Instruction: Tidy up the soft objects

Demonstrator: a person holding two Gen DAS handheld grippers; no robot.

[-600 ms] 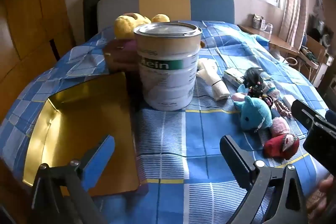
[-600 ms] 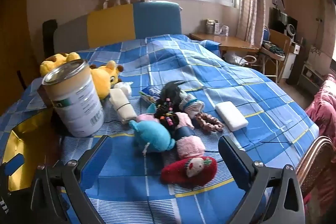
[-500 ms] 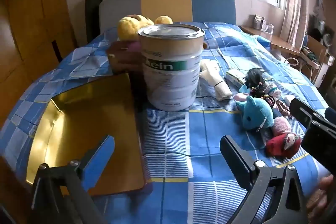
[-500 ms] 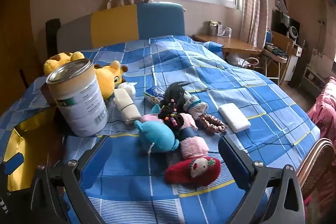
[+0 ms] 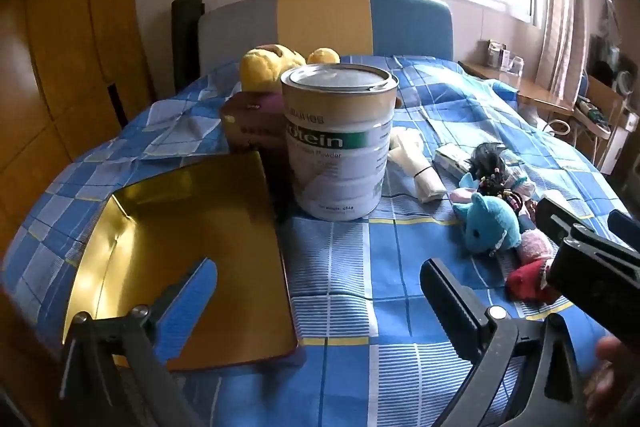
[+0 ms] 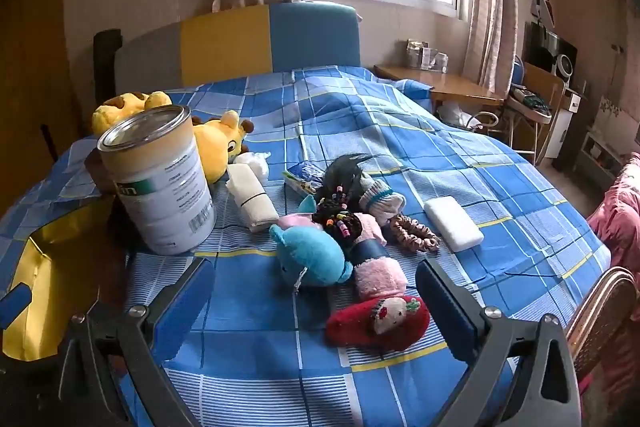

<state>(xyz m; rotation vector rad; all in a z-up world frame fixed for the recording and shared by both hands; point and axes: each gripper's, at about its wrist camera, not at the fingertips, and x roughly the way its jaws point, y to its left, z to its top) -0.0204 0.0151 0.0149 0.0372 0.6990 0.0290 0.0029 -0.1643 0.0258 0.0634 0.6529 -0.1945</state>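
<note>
The soft toys are lying in a cluster on the blue checked bedspread: a blue plush, a pink sock and a red slipper touching one another. The right gripper is hanging over them, jaws spread, holding nothing. The left gripper is gaping too, beside the gold tray and tin.
</note>
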